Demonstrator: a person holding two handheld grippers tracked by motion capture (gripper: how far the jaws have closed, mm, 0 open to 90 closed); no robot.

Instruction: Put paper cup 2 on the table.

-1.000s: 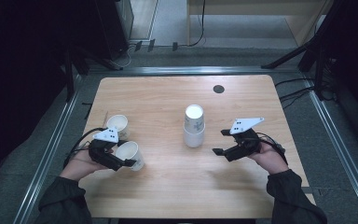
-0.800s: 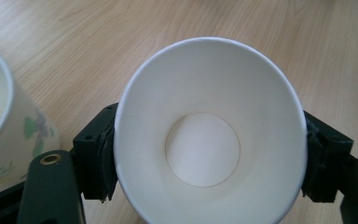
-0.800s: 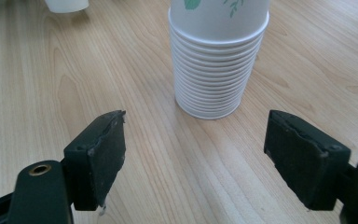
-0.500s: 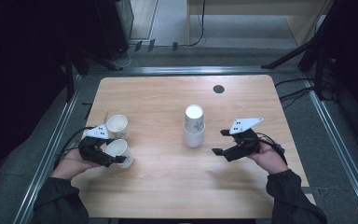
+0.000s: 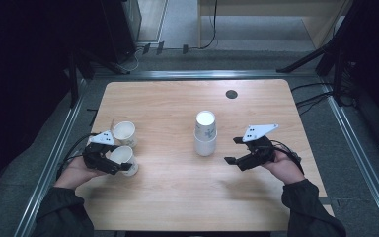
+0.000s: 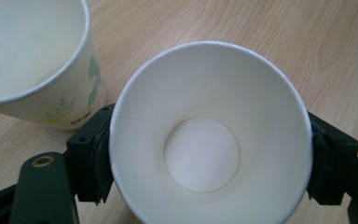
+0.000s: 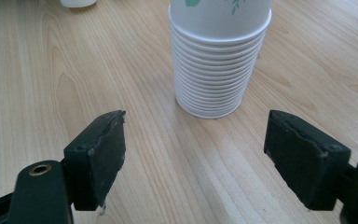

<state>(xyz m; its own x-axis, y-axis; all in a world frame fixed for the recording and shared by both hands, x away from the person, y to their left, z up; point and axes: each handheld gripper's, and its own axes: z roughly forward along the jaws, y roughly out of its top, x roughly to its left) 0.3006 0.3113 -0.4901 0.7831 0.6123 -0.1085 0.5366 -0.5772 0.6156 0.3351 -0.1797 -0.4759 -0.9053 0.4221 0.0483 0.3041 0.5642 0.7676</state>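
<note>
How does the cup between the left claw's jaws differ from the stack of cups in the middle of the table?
The single paper cup stands mouth up near the table's left edge, between the jaws of the left claw, which have just been opening; the stack of cups stands upside down, bottom up, at the centre, untouched. The single cup is short; the stack is taller, with many nested rims. Both are white paper.
</note>
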